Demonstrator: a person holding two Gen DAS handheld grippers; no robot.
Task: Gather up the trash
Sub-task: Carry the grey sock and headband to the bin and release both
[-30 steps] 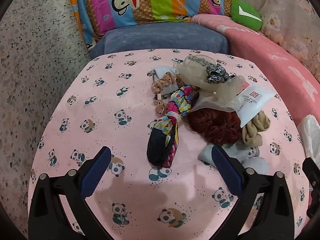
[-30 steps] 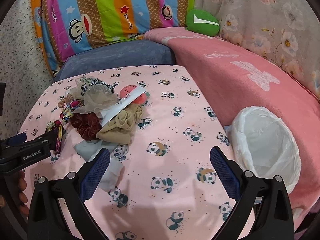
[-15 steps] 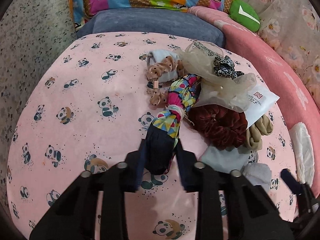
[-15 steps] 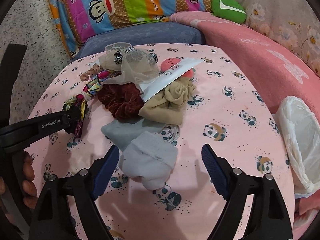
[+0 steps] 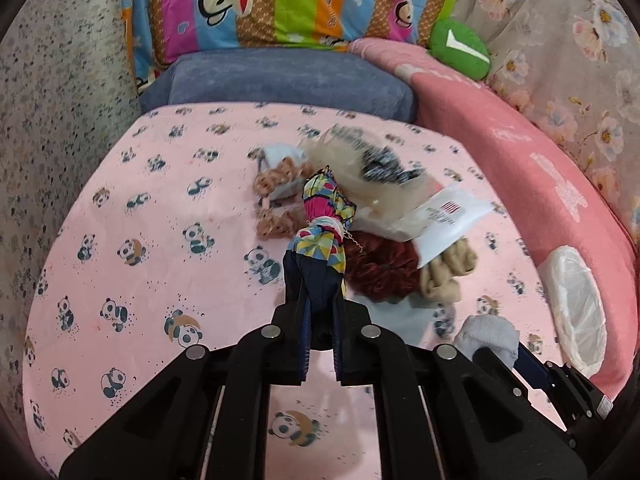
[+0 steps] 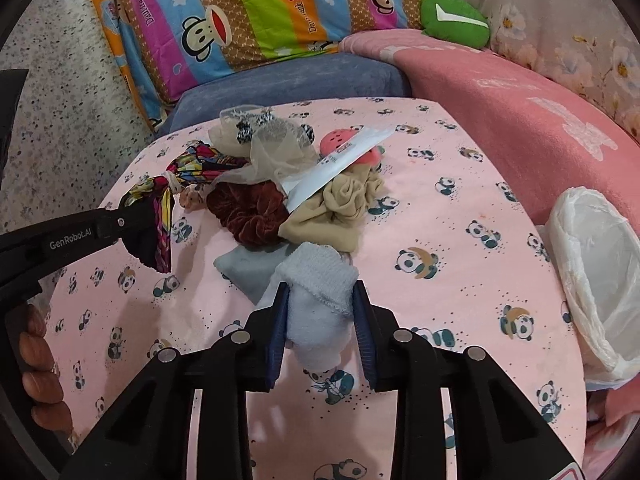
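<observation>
Since everything on the bed (image 6: 460, 220) is soft and light, pinching an end works: my left gripper (image 5: 320, 320) is closing on the patterned cloth tie (image 5: 320, 236), my right gripper (image 6: 320, 320) on the pale sock (image 6: 320, 292), beside the heap.

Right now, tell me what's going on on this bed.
A person is clearing a pile of hair ties and cloth scraps with two handheld grippers. The left gripper is closing on the dark end of a multicoloured fabric tie. The right gripper is closing around a pale grey sock. A white-lined bin waits at the bed's right edge.
</observation>
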